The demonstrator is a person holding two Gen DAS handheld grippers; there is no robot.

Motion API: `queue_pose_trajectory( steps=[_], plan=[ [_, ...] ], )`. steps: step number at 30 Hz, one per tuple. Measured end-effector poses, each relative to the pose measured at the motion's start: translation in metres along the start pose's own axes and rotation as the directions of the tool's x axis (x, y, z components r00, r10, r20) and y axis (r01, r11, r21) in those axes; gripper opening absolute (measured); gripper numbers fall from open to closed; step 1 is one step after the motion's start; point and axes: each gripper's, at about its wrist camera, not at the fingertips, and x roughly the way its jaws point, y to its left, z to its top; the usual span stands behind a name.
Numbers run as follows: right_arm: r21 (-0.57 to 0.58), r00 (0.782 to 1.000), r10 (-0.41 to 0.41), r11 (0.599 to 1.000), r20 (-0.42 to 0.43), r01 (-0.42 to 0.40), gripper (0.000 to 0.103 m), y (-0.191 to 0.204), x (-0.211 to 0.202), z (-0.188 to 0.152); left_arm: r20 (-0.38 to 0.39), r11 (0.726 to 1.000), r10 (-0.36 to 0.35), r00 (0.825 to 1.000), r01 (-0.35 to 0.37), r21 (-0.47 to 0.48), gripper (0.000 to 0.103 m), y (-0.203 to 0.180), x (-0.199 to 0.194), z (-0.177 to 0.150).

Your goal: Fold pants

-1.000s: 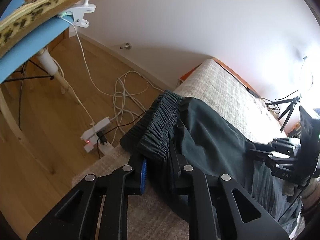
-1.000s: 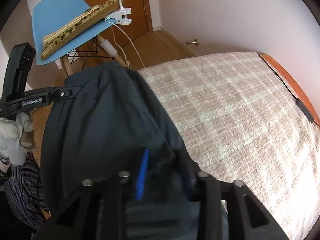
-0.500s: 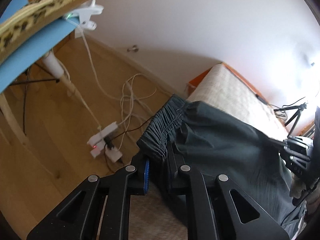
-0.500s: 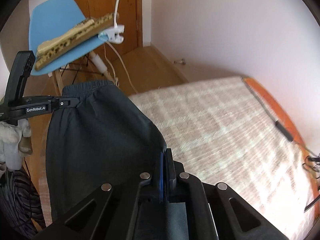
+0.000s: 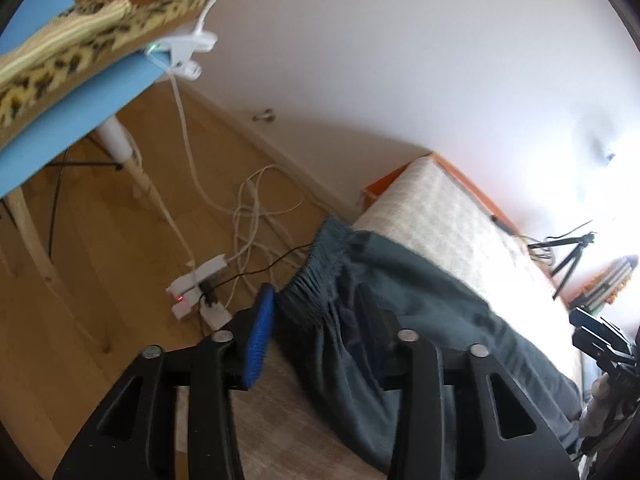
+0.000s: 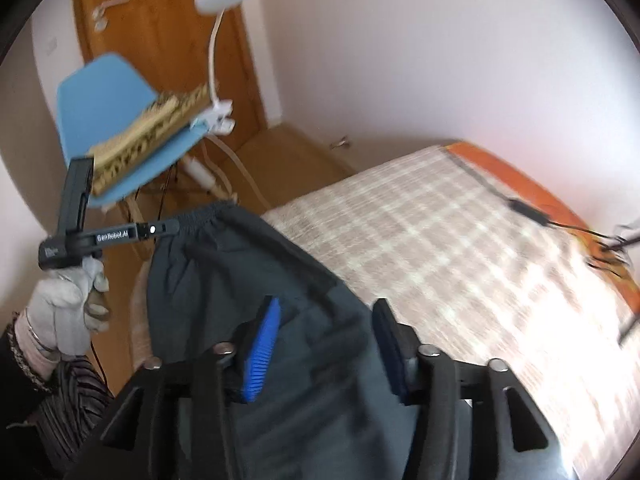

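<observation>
both jaws have just been opening, so the left gripper (image 5: 316, 320) and right gripper (image 6: 326, 340) grip nothing. the pants (image 5: 420, 320) lie on the bed (image 6: 460, 248); you smooth them before the next fold.

Pants (image 6: 256, 280) legs cut off below; bed (image 6: 460, 240) motion-blurred.

Matt dark cloth pants (image 5: 420, 300), woven checked bedcover (image 6: 460, 248)

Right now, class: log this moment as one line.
task: fold pants | left hand-held gripper: just opened | right hand-held gripper: just opened | pants: on bed
</observation>
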Motion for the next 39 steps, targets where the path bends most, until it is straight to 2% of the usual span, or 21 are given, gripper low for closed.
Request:
queue_pose_trajectory(
  steps=[5, 10, 12, 19, 25, 28, 31, 34, 35, 39],
  plan=[
    [0.082, 0.996, -0.071, 0.994, 0.052, 0.067, 0.063, -0.019, -0.057, -0.019, 0.019, 0.998, -0.064, 0.998, 0.063, 0.024, 0.048, -0.017, -0.019, -0.002],
    [0.177, 0.982, -0.155, 0.975, 0.105, 0.135, 0.07, -0.039, -0.124, -0.05, -0.025, 0.985, -0.138, 0.99, 0.14, 0.102, 0.05, -0.058, -0.038, -0.002],
    [0.215, 0.977, -0.175, 0.966, 0.123, 0.146, 0.071, -0.045, -0.146, -0.062, -0.043, 0.973, -0.183, 0.982, 0.188, 0.134, 0.062, -0.082, -0.046, -0.003],
    [0.371, 0.945, -0.299, 0.899, 0.131, 0.233, 0.071, -0.066, -0.221, -0.123, -0.138, 0.911, -0.314, 0.939, 0.339, 0.236, 0.063, -0.158, -0.054, -0.019],
    [0.495, 0.902, -0.418, 0.809, 0.104, 0.318, 0.071, -0.086, -0.274, -0.178, -0.267, 0.834, -0.388, 0.882, 0.459, 0.305, 0.063, -0.225, -0.046, -0.05],
    [0.555, 0.884, -0.46, 0.759, 0.087, 0.34, 0.071, -0.094, -0.298, -0.207, -0.345, 0.785, -0.422, 0.839, 0.528, 0.324, 0.063, -0.264, -0.04, -0.069],
    [0.614, 0.861, -0.504, 0.7, 0.062, 0.366, 0.07, -0.095, -0.32, -0.231, -0.403, 0.735, -0.44, 0.802, 0.58, 0.351, 0.063, -0.301, -0.039, -0.089],
    [0.659, 0.838, -0.545, 0.64, 0.027, 0.396, 0.068, -0.095, -0.341, -0.257, -0.48, 0.674, -0.455, 0.751, 0.642, 0.366, 0.063, -0.343, -0.034, -0.115],
    [0.675, 0.829, -0.559, 0.616, 0.012, 0.406, 0.068, -0.096, -0.347, -0.266, -0.512, 0.65, -0.456, 0.728, 0.665, 0.367, 0.063, -0.359, -0.03, -0.126],
    [0.727, 0.807, -0.59, 0.543, -0.025, 0.42, 0.067, -0.101, -0.371, -0.297, -0.601, 0.582, -0.442, 0.666, 0.723, 0.373, 0.063, -0.406, -0.025, -0.163]
  ],
)
